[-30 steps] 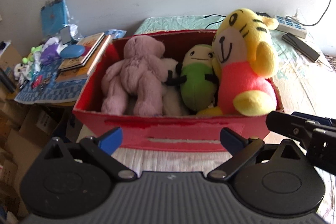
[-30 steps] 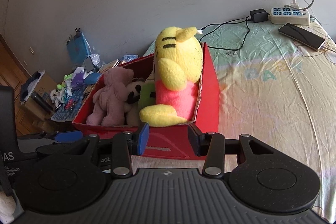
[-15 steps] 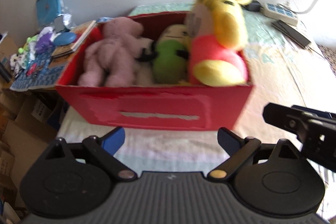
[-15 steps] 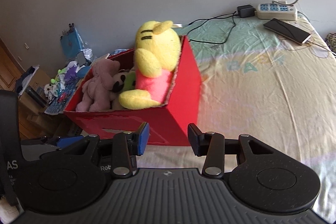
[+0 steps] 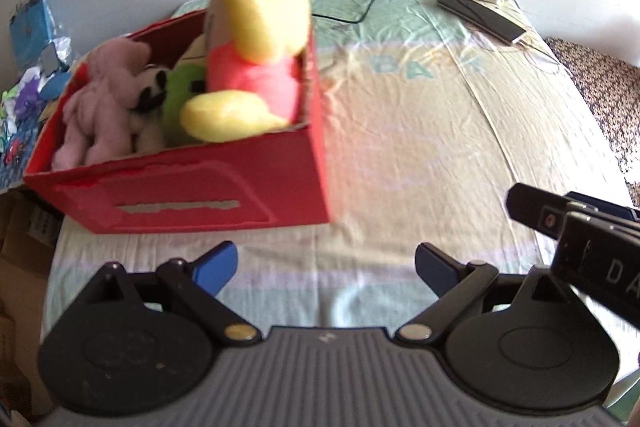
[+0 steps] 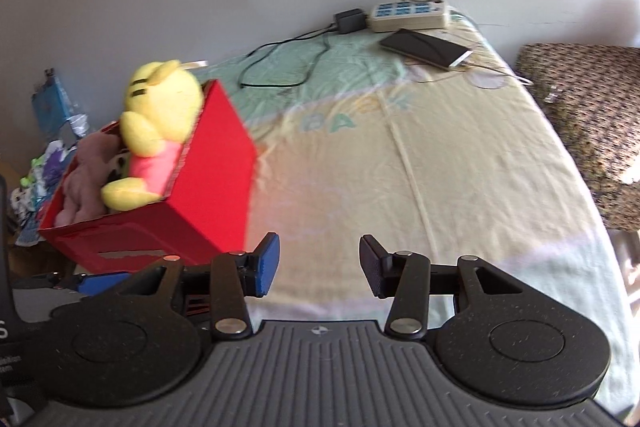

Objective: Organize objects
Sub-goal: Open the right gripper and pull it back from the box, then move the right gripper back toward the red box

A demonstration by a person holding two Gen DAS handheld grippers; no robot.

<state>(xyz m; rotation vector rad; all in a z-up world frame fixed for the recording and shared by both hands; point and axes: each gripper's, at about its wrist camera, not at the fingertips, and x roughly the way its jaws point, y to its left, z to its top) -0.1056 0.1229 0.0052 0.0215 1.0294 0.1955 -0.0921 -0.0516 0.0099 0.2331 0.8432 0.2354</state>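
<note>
A red box (image 5: 208, 187) (image 6: 216, 179) stands on the bed at the left, packed with plush toys: a big yellow tiger in a pink shirt (image 5: 256, 39) (image 6: 156, 131), a green toy (image 5: 182, 99), a small panda (image 5: 154, 95) and a pink bear (image 5: 100, 99) (image 6: 86, 179). My left gripper (image 5: 326, 269) hangs wide open over the sheet in front of the box, nothing between its fingers. My right gripper (image 6: 316, 263) is to the right of the box, its jaws opening, with only bare sheet between them. It juts into the left wrist view at the right edge.
The pale yellow and green bedsheet (image 6: 400, 155) stretches right of the box. At the bed's head lie a power strip (image 6: 408, 13), a charger (image 6: 350, 21) with black cable, and a phone (image 6: 426, 49). A patterned cushion (image 6: 592, 115) is at right; a cluttered side table (image 5: 24, 87) at left.
Both views have swung right, so the red box slid to the left of each frame and more bare sheet shows. The right gripper's jaws have spread wider.
</note>
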